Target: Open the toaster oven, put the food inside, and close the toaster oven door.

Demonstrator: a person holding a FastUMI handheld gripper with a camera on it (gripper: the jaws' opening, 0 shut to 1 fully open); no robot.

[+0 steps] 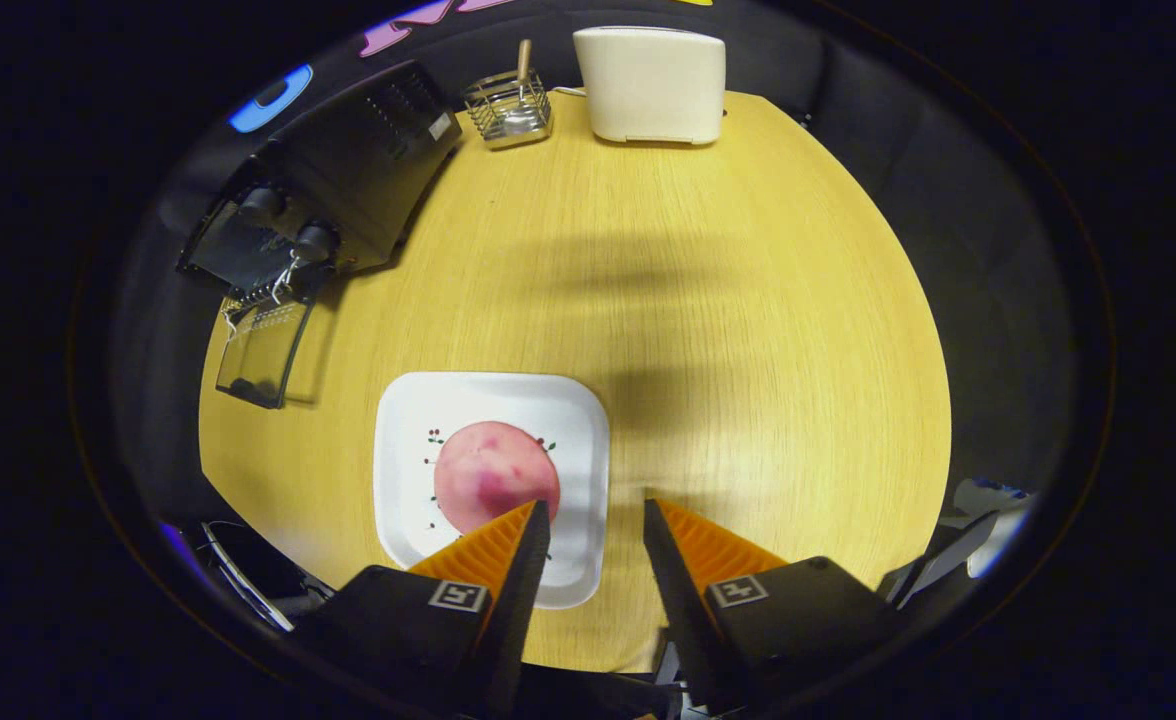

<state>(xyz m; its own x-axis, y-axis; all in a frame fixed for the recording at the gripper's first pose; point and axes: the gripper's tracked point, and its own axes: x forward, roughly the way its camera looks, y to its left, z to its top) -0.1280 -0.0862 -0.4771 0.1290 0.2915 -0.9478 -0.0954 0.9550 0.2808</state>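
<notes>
Claw (596,520) hangs over the near part of a round wooden table (748,330), its two fingers spread apart with bare tabletop in the gap between them and nothing held. Left finger overlaps the near right corner of a white square plate (418,410); right finger lies over bare wood, well clear of the plate. On the plate sits a round pink piece of food (488,470) with darker purplish blotches, its near edge partly hidden behind the left fingertip. Small sprig-like marks are printed on the plate around the food. Farther off and to the left, at the table's edge, stands a black toaster oven (358,165) with two knobs on its front; its glass door (263,350) is dropped open, hanging down toward the plate side. Beyond the oven, at the far edge, a small wire basket (508,110) holds a wooden-handled utensil. Just right of the basket stands a cream toaster (651,83). Soft shadows fall across the middle of the table.
</notes>
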